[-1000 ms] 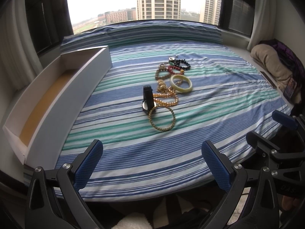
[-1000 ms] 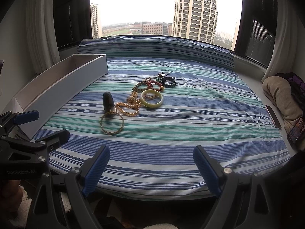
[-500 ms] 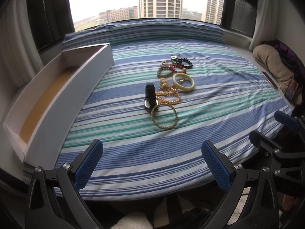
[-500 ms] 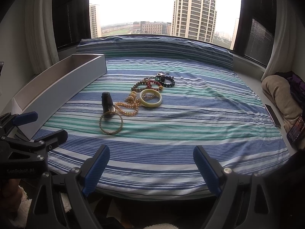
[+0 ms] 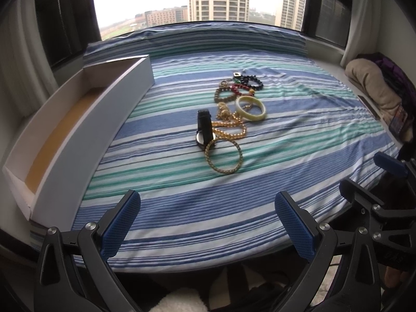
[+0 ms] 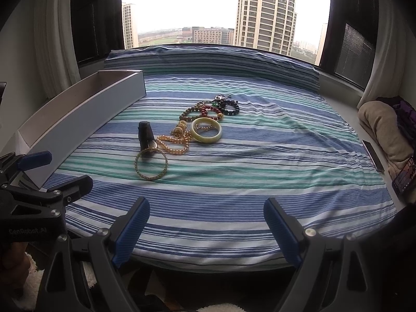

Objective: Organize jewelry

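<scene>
Your long white open box with a tan floor [image 5: 78, 119] sits at the left edge of the blue-and-green striped bed [image 5: 260, 187], with nothing visible inside it. Only your left view shows that floor; the right view catches just the outer wall. The jewelry pile [image 6: 192, 127] lies mid-bed, well apart from both tools. Your left gripper [image 5: 208, 223] and right gripper [image 6: 206, 231] both have their fingers spread wide, holding nothing.
</scene>
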Tool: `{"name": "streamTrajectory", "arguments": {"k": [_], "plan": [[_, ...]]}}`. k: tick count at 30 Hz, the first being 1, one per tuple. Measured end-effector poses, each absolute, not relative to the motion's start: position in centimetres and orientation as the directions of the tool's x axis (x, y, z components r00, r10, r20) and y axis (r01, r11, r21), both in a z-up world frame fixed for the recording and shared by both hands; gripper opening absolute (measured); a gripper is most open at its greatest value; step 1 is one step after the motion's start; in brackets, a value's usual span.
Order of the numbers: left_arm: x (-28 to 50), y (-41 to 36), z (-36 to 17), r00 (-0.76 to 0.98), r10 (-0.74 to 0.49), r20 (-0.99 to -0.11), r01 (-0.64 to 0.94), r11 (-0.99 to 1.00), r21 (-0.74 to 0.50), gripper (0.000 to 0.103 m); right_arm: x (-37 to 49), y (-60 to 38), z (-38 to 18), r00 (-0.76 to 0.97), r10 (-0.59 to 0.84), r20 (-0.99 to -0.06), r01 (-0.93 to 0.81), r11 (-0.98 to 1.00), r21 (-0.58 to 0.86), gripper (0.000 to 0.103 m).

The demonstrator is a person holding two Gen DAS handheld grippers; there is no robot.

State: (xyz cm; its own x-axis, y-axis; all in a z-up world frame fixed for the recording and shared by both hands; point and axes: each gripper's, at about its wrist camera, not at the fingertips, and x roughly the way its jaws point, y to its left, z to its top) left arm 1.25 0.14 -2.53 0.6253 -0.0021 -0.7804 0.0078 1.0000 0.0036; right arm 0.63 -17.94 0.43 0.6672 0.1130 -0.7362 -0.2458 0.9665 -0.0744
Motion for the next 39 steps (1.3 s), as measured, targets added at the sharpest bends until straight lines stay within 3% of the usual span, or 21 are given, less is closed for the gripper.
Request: {"name": "streamTrajectory", "arguments": {"k": [12, 18, 25, 30, 34, 36, 38, 39], "plan": [[1.7, 0.1, -2.8, 0.616, -0.002, -0.788, -0.003, 1.000, -0.006, 0.103, 0.6, -18.1, 0.2, 0.662, 0.116, -0.741, -0.242, 0.968, -0.065, 0.092], [3.2, 2.0, -2.8, 0.604, -0.045, -0.795, -0.030, 0.996, -0.079, 0.103, 0.5, -18.3, 0.3, 0.665, 0.114, -0.738, -0.237, 0.970, -0.064, 0.092], [8.5, 3.1, -3.6, 0.596, -0.125, -0.793, 0.010, 0.989, -0.148, 0.102, 0.8, -18.2, -0.2, 0.654, 0.121, -0.747, -0.244, 0.968, -0.056, 0.092], [14.1, 1.0, -6.1, 0.589, -0.092, -0.803, 0.051, 0.996, -0.077, 0.100, 0.9, -18.7, -0.3, 0.652, 0.120, -0.748, -0.233, 0.971, -0.048, 0.092], [17.5, 0.8, -8.8, 0.548, -0.059, -0.834, 0.036, 0.998, -0.047, 0.083, 1.1, -19.6, -0.5, 0.653, 0.105, -0.750, -0.208, 0.977, -0.045, 0.092], [18.4, 1.1, -9.7, 0.524, -0.060, -0.850, 0.018, 0.998, -0.059, 0.068, 1.4, -20.2, -0.8, 0.649, 0.095, -0.755, -0.192, 0.981, -0.042, 0.092], [18.9, 1.5, -10.1, 0.508, -0.088, -0.857, 0.020, 0.996, -0.090, 0.020, 1.9, -20.8, -1.1, 0.642, 0.088, -0.761, -0.180, 0.983, -0.039, 0.092], [19.0, 1.7, -10.2, 0.499, -0.112, -0.859, 0.024, 0.993, -0.116, 0.016, 2.1, -21.0, -1.3, 0.639, 0.087, -0.764, -0.178, 0.983, -0.037, 0.092]]}}
